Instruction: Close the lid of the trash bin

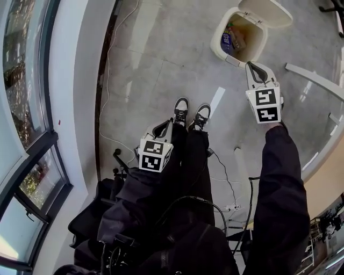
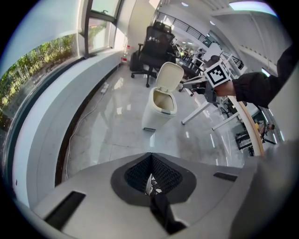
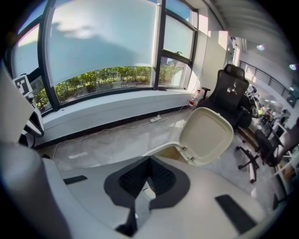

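Observation:
A cream trash bin (image 1: 221, 33) stands on the grey floor at the top right of the head view, its lid (image 1: 266, 12) tipped up and back, with rubbish showing inside. My right gripper (image 1: 252, 66) is shut and empty, its tip just short of the bin's near rim. In the right gripper view the raised lid (image 3: 208, 135) stands just beyond the joined jaw tips (image 3: 149, 158). My left gripper (image 1: 164, 127) hangs shut and empty over the person's legs, well back from the bin (image 2: 156, 114).
A curved window wall and sill (image 1: 80, 80) run along the left, with a thin cable (image 1: 110, 80) on the floor beside it. White desk legs (image 1: 312, 78) stand right of the bin. A black office chair (image 2: 152, 51) sits behind the bin. The person's shoes (image 1: 191, 113) point toward it.

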{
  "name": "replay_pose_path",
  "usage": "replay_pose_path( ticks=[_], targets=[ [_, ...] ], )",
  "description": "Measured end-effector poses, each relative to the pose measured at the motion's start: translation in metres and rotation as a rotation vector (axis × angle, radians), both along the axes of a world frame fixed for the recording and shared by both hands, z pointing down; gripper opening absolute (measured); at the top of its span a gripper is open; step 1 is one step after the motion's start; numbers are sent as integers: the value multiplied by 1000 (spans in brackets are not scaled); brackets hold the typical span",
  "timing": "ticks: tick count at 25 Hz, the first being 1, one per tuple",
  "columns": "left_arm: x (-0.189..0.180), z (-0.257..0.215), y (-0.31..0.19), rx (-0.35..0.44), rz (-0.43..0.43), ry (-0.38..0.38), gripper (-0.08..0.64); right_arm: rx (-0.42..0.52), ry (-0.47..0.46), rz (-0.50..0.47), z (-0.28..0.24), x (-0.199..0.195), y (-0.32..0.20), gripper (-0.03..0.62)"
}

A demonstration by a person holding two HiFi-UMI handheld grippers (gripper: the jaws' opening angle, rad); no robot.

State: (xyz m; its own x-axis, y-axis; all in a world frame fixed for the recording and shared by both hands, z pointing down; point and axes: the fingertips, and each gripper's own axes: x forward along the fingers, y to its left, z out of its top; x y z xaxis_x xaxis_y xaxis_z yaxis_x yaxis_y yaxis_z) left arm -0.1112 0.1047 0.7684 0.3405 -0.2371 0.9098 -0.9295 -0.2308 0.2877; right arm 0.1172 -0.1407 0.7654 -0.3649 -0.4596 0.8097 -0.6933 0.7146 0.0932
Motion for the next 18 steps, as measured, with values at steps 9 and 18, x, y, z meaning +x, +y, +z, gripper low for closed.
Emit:
replay_pose_path(
  ticks=[9, 18],
  targets=[
    [-4, 0, 1, -4, -20, 13, 2, 111, 133, -58, -23, 29, -92, 3],
    [-7, 6, 11, -29, -44, 22, 0, 209, 262, -73, -51, 62, -175, 12]
  ],
)
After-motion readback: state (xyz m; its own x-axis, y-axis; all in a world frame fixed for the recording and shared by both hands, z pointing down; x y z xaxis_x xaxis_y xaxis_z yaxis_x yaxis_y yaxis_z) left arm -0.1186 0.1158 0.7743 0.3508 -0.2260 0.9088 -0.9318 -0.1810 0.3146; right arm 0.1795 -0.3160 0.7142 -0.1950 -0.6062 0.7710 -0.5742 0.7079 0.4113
